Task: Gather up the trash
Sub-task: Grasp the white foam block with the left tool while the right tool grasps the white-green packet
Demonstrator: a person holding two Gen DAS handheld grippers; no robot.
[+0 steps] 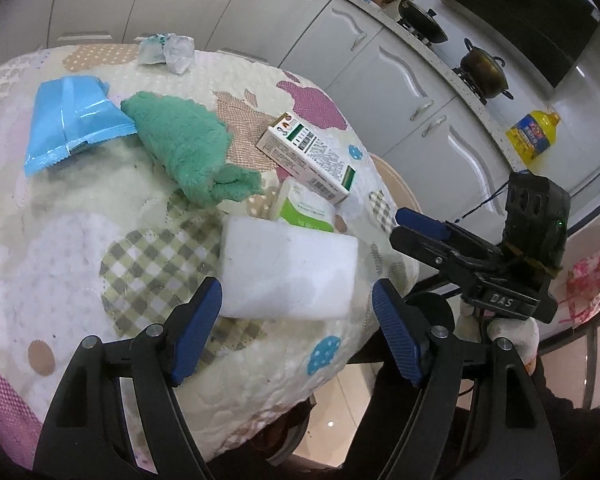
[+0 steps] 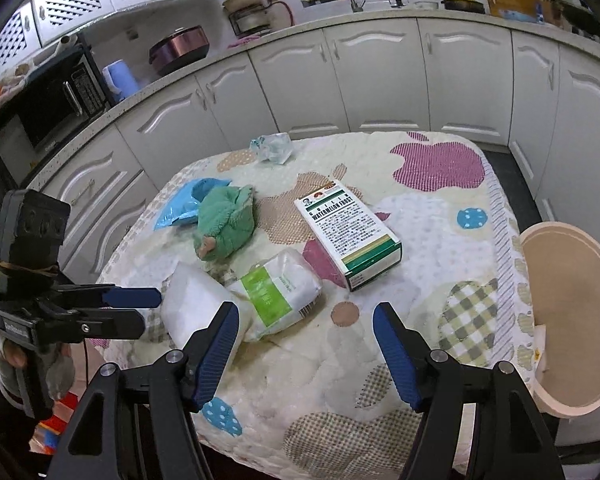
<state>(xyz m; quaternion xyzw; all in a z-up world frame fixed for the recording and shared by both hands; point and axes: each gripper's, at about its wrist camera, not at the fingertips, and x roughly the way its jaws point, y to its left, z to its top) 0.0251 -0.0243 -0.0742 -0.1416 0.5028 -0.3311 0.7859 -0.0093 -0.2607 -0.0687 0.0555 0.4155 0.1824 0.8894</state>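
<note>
Landmark: white foam block (image 1: 288, 270), lying near the table's (image 1: 52, 248) front edge on the patchwork quilt cover.

Left gripper (image 1: 298, 320) tilts down toward the table, blue pads either side of the block's near end. Jaws wide, pads not pressing, nothing gripped. In the right wrist view the same gripper (image 2: 138, 308) comes in from the left, level with the block, tips just short of it, held by a gloved hand (image 2: 28, 364).

Right gripper (image 2: 306, 340) also pitched down over the table, jaws wide apart, empty, only bare quilt between the pads. It sits to the right of the block. From the left wrist view it (image 1: 416, 226) points in from the right side, gloved hand (image 1: 508, 328) underneath.

Trash relative to the block:
- green-and-white packet (image 2: 280, 294) touching it, just behind/right
- white-green carton (image 2: 350, 236) beyond the packet, apart from block
- green towel (image 1: 184, 144) behind block, near
- blue pouch (image 1: 70, 120) further back-left, touching the towel
- crumpled clear wrapper (image 1: 168, 50) at far table edge, well apart

Beige round bin (image 2: 568, 320) off the table's right side, well apart from the block.
</note>
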